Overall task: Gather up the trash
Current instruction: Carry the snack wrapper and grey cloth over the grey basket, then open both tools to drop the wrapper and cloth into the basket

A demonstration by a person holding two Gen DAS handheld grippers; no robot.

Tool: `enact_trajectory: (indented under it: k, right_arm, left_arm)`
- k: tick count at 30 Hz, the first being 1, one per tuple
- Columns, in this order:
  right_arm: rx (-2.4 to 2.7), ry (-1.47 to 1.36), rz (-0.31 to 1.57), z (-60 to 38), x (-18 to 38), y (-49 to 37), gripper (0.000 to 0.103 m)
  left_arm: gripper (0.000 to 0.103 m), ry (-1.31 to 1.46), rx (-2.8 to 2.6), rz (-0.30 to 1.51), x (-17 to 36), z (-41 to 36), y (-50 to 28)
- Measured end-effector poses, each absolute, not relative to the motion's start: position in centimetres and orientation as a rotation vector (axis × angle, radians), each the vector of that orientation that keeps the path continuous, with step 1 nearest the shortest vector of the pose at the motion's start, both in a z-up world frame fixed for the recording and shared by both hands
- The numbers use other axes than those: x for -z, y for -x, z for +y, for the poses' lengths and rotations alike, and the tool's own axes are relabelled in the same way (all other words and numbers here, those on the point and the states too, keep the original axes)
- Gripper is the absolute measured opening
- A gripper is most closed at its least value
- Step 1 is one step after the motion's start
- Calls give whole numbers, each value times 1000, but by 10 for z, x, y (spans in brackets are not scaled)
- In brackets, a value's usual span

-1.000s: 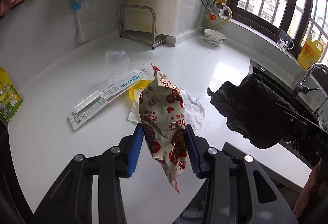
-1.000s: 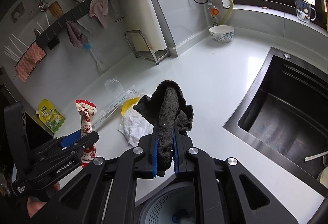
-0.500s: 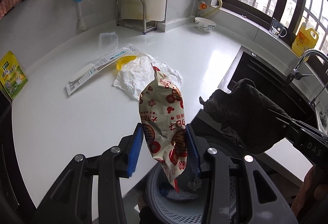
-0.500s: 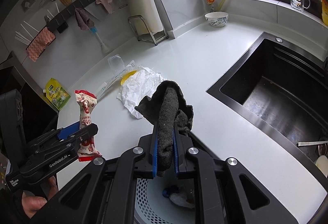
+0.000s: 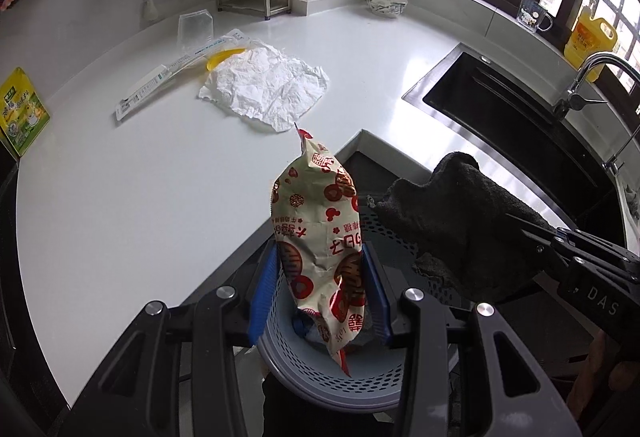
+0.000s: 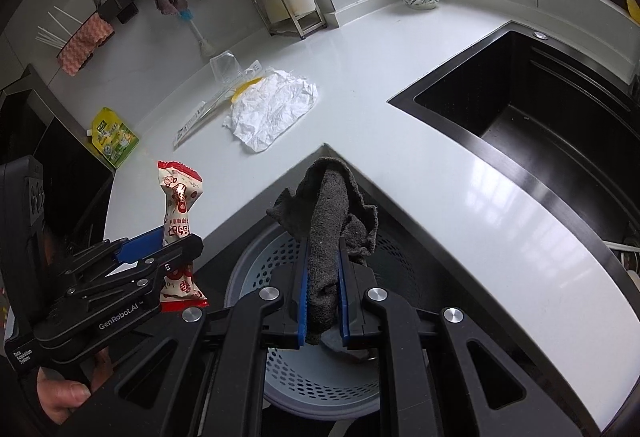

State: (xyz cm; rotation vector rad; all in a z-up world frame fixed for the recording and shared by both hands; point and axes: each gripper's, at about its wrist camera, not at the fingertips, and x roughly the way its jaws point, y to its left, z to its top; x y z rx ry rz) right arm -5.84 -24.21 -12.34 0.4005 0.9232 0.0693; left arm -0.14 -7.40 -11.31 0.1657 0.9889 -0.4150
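A white L-shaped counter (image 5: 132, 197) wraps round an inner corner, with a black sink (image 6: 560, 141) set into its right-hand run and windows above. On the counter lie a crumpled white paper (image 5: 264, 85), a long flat wrapper (image 5: 176, 65) beside it, a clear plastic cup (image 5: 194, 27) near the wall, a green-and-yellow pouch (image 5: 22, 113) at the left edge and a bowl (image 5: 386, 3) at the back.

A grey perforated bin (image 6: 320, 385) stands below the corner; something lies at its bottom, too hidden to name.

The left gripper (image 5: 320, 289) hovers over the bin, its blue pads pinching an upright red-and-cream snack bag (image 5: 320, 233). The right gripper (image 6: 323, 301), just beside it and also above the bin, is clamped on a dark grey rag (image 6: 326, 221).
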Motion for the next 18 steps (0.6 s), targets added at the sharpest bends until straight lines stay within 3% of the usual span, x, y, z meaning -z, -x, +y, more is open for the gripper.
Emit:
enact_trajectory:
  k: [18]
  right_arm:
    - [-96, -437, 1073, -235, 193, 73, 11]
  left_arm:
    - [41, -217, 415, 1100, 168, -83, 17]
